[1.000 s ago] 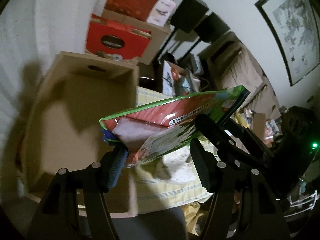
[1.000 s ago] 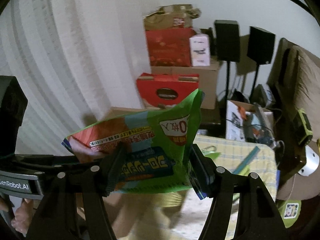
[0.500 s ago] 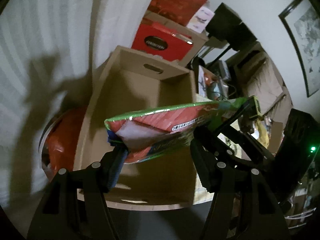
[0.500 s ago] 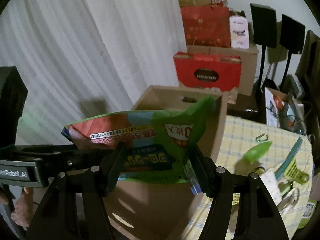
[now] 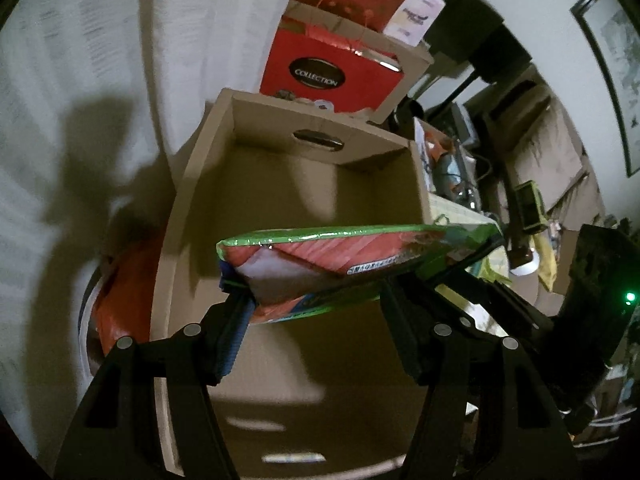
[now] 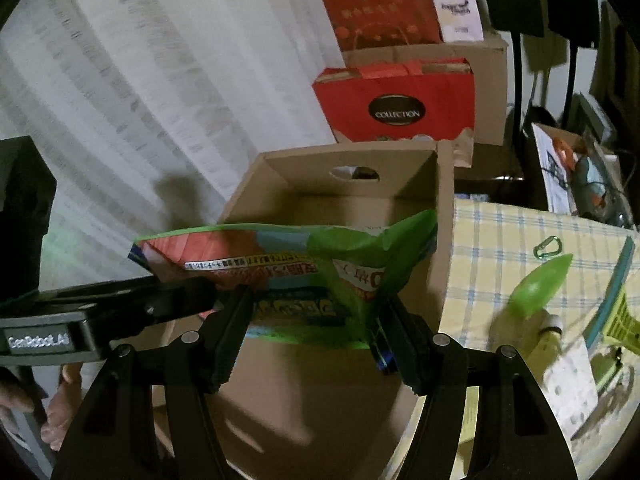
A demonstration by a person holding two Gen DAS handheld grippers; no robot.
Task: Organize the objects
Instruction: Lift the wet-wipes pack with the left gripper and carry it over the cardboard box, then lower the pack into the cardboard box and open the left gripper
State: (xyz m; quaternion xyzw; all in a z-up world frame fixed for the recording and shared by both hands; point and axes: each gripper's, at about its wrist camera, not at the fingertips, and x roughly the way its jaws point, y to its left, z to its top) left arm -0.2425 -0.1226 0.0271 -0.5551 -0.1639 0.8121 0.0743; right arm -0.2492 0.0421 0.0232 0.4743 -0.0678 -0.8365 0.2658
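Note:
A flat green and red snack package point(image 5: 352, 260) point(image 6: 288, 256) hangs level above the open mouth of a brown cardboard box point(image 5: 288, 184) point(image 6: 444, 200). Inside the box I see only bare cardboard. My left gripper point(image 5: 316, 304) is shut on the package's left end. My right gripper point(image 6: 312, 308) is shut on its right end, where the green foil is creased. The right wrist view also shows the left gripper point(image 6: 172, 300) reaching in from the left, with a hand point(image 6: 60, 420) under it. In the left wrist view, the right gripper's black fingers point(image 5: 460, 276) come in from the right.
A red "COLLECTION" bag point(image 5: 332, 72) point(image 6: 396, 108) and more boxes stand behind the cardboard box, against a white curtain point(image 6: 160, 80). Right of the box is a yellow checked tablecloth point(image 6: 492, 232) with a green pointed object point(image 6: 540, 284), a carabiner point(image 6: 548, 247) and papers. An orange bag point(image 5: 124, 300) lies left of the box.
Both grippers have carried the package leftwards and down, from above the checked tablecloth to over the box opening. The box now looks larger and closer. Neither grip has changed.

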